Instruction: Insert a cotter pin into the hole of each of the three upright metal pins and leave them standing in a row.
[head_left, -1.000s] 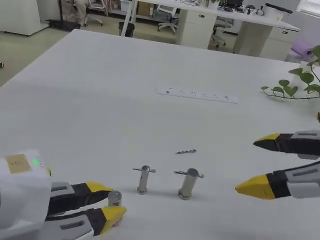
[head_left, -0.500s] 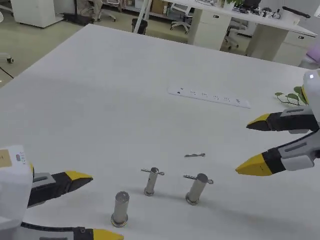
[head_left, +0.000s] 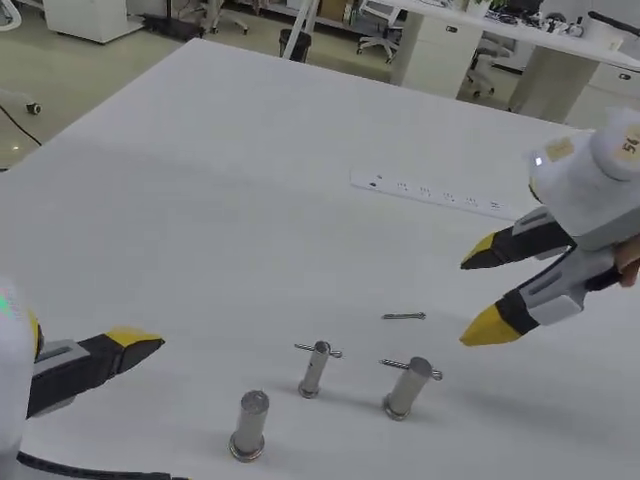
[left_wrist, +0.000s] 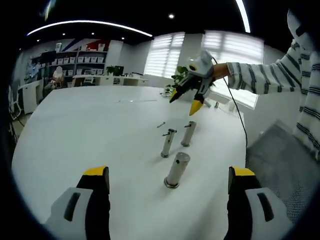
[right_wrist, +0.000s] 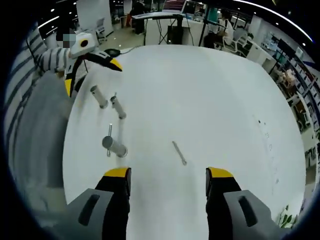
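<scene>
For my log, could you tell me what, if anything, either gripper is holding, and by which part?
Nothing is held: the left gripper and the right gripper are both open and empty, and the loose cotter pin lies on the table.

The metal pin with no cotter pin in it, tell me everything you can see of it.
The bare metal pin is a silvery, steel-looking cylinder with a flat top and a wider collar at its foot. It stands upright on the white table, left of the two fitted pins in the head view. Its hole can't be made out. It stands ahead of the open left tongs, apart from them; only the table touches it.
</scene>
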